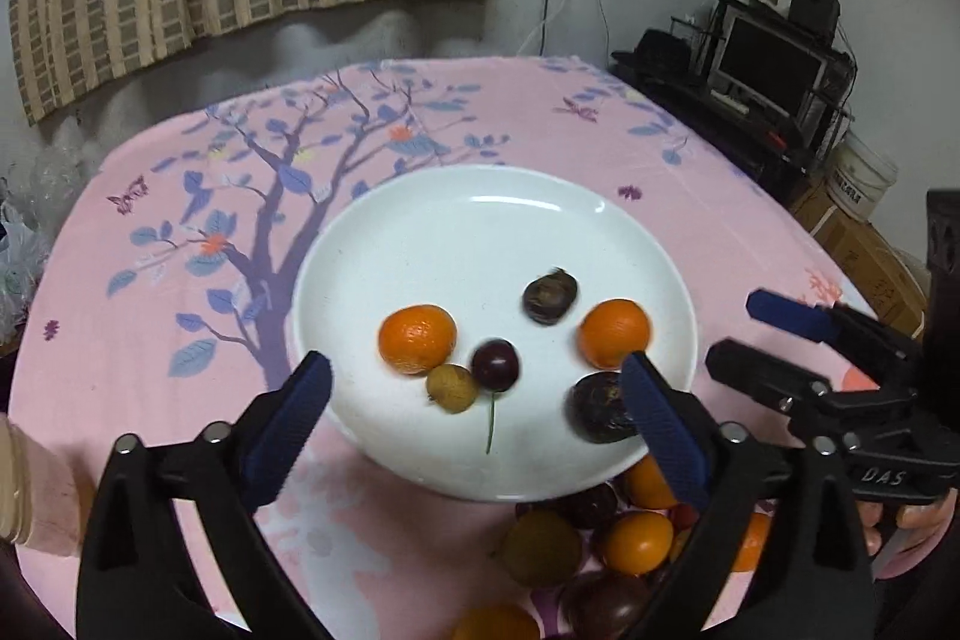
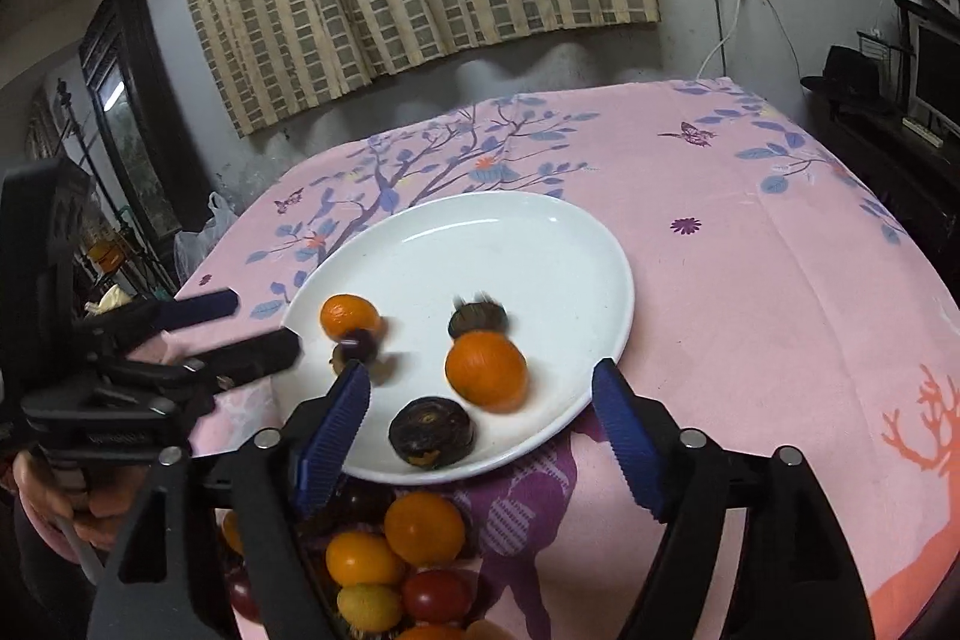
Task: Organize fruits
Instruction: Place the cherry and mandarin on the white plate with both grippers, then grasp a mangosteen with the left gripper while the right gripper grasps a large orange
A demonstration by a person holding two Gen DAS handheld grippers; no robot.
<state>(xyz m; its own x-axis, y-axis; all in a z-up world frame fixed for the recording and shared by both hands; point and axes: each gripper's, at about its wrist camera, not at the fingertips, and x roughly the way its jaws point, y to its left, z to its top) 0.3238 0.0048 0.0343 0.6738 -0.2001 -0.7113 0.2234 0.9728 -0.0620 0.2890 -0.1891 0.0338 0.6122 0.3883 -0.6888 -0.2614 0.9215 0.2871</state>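
The far half of the white plate (image 1: 480, 220) lay bare, as did the worktop (image 1: 540, 112) beyond it. 6 fruits crowded the plate's near half. A pile of fruit (image 1: 612, 538), perhaps partly hidden, blocked the worktop's near edge.

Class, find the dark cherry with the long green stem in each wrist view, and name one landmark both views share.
Left wrist view: cherry on the plate's near part, beside the left orange.
Right wrist view: cherry, blurred, at the plate's left edge below the left orange.
Shared landmark: the white plate.
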